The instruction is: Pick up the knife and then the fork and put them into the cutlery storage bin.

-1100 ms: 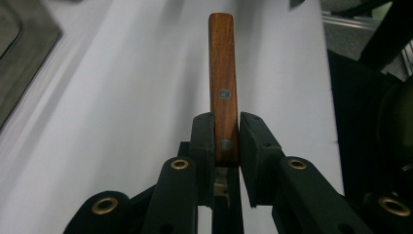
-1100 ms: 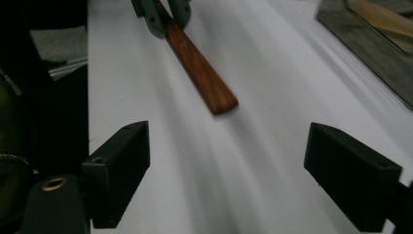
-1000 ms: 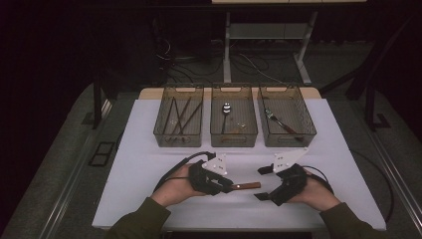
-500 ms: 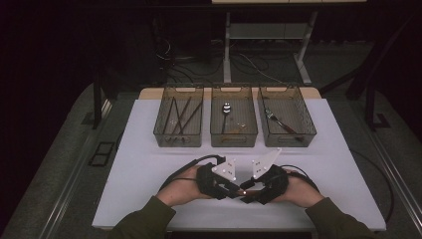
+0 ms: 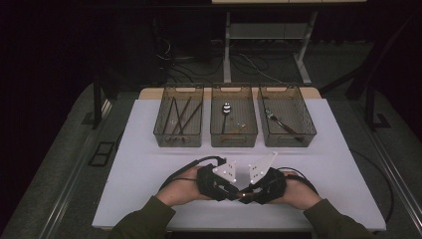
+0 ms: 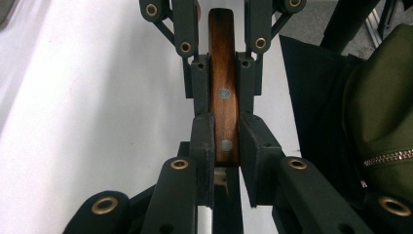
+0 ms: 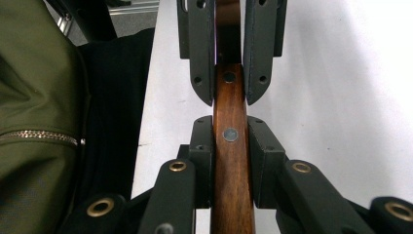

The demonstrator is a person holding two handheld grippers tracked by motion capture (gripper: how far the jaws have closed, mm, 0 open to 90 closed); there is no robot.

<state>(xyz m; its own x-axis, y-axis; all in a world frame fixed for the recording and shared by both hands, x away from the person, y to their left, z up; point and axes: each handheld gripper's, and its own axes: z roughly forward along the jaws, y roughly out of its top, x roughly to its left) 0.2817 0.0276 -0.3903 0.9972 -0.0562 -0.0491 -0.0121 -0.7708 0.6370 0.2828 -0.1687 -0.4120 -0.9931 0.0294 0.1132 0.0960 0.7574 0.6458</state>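
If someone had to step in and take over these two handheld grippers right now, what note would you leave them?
Left gripper: shut on the wooden handle.
Right gripper: shut on the same handle, nose to nose with the left one at the near edge of the white table.
Things: the handle has two metal rivets; what kind of utensil it belongs to is hidden. Three bins stand at the far side: the left bin holds chopsticks, the middle bin a spoon, the right bin a fork.
Done: the utensil is off the table, gripped from both ends.
Left: probably release one gripper and carry it to the matching bin.
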